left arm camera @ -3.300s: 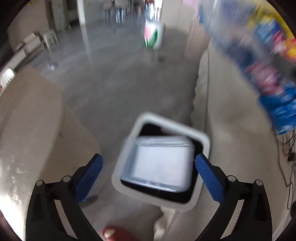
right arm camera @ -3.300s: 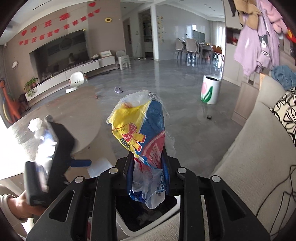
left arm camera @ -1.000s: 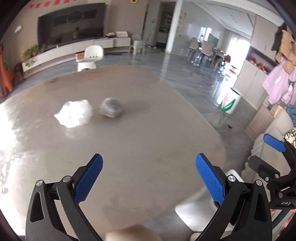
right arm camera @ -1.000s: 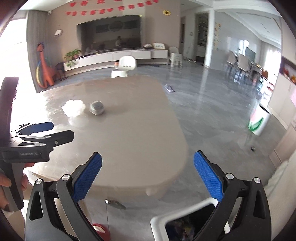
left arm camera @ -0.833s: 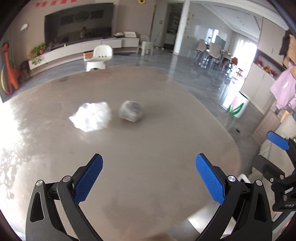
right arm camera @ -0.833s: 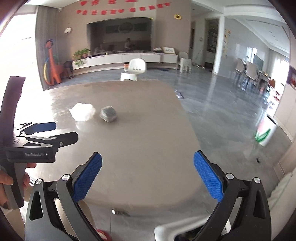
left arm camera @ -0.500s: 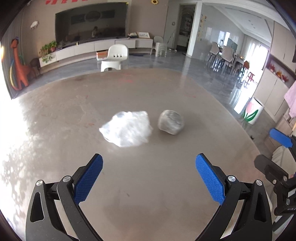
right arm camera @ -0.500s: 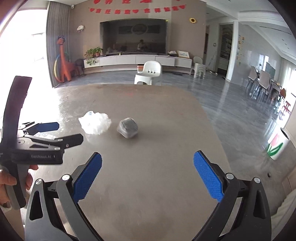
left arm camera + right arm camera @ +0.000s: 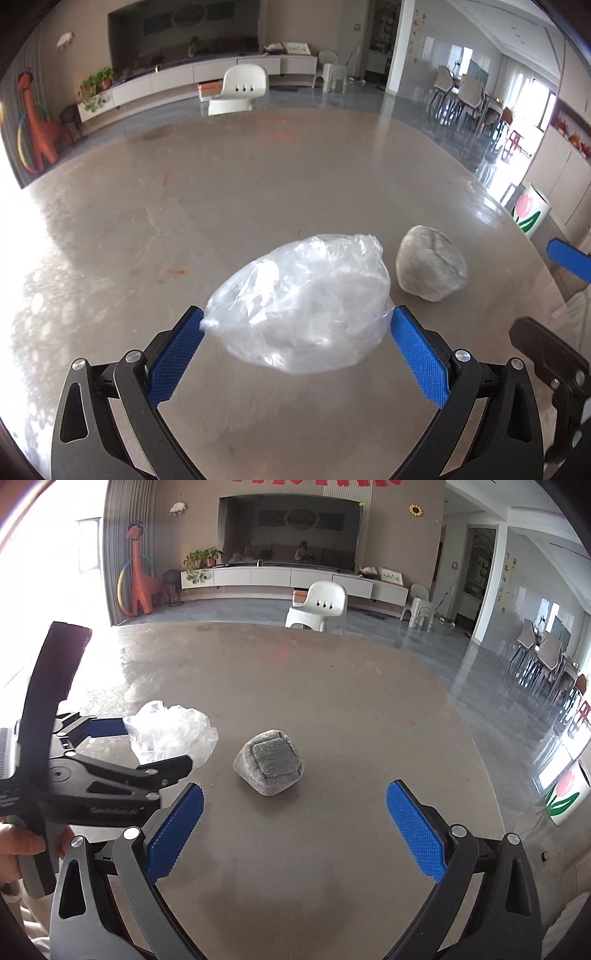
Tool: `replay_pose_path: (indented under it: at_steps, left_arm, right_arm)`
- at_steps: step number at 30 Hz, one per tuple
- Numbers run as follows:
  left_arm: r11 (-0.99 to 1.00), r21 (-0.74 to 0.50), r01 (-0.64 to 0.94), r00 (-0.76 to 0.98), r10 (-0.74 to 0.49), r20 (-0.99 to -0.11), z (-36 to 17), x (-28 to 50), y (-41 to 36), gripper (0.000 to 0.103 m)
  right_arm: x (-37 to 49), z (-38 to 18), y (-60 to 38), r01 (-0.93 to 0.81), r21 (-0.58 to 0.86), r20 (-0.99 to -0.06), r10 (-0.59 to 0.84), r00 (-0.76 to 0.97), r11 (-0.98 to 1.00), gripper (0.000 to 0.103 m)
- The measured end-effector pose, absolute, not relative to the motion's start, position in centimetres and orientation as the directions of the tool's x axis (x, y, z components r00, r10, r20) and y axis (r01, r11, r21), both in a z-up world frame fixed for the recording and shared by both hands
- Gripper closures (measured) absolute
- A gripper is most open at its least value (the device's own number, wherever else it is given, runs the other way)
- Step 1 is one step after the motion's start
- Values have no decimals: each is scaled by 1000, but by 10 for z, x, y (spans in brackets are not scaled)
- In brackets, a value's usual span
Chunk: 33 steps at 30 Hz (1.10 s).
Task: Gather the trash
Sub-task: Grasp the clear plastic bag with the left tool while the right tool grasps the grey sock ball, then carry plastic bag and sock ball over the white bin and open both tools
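Our left claw (image 9: 297,328) brackets the clear plastic bag (image 9: 306,306) on the counter (image 9: 258,192), jaws apart; our right claw (image 9: 293,805) hovers spread before the grey ball (image 9: 269,766).

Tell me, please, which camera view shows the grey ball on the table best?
The right wrist view: the grey ball sits whole near the middle, its stitched panels sharp. The left wrist view shows the ball off to the right, beside the clear plastic bag, paler and less detailed.
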<state>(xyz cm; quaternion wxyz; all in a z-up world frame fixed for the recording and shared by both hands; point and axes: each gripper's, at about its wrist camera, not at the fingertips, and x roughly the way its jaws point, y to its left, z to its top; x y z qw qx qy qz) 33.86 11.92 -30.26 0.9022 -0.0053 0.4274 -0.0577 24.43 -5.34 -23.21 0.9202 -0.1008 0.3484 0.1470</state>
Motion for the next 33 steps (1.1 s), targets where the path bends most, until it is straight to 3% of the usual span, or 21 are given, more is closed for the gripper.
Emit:
replay_pose_path:
  at_steps: [1,2,6,7,15,17,18,19,22,33]
  left_arm:
    - [994,-47,98,618,-98,-780,-308,344,118,5]
    - [995,-38,96,608,-89,-789,-311,346,116,12]
    - [991,6,132,609,-77,-790,-305,347,109,84]
    - [988,-6,152,600,-97,-794,-302,347,107,89]
    - [982,-103,160,623,-182,-760,-288,315,119,90]
    - [979,-127,159,640,-200,-742,-281,305,126,90]
    - [977,-139,161,645,-211,-734,-279,301,129,90]
    - [975,-152,163,651,-222,-726,-276,300,133,90]
    - [978,-135,161,668,-209,-714,-266,286,137,90]
    - [974,-123,191,699,-224,-679,-237,236,118,90]
  right_arm:
    - [245,-234,-53,-343,-85,-673,200,712,936,4]
    - [247,-236,-52,-346,-86,-676,200,709,934,4]
    - [251,-240,-50,-363,-74,-690,215,691,929,4]
    - [252,-241,-48,-365,-77,-692,213,690,928,4]
    - [279,-254,-28,-395,-82,-735,212,644,915,10]
    - [287,-261,-23,-402,-78,-758,207,618,912,26]
    - [291,-266,-21,-410,-62,-780,212,589,910,49]
    - [291,-268,-21,-411,-53,-788,215,577,910,61]
    - [284,-260,-20,-403,-59,-780,210,590,913,77]
    - [205,-209,-64,-376,-12,-711,257,655,927,78]
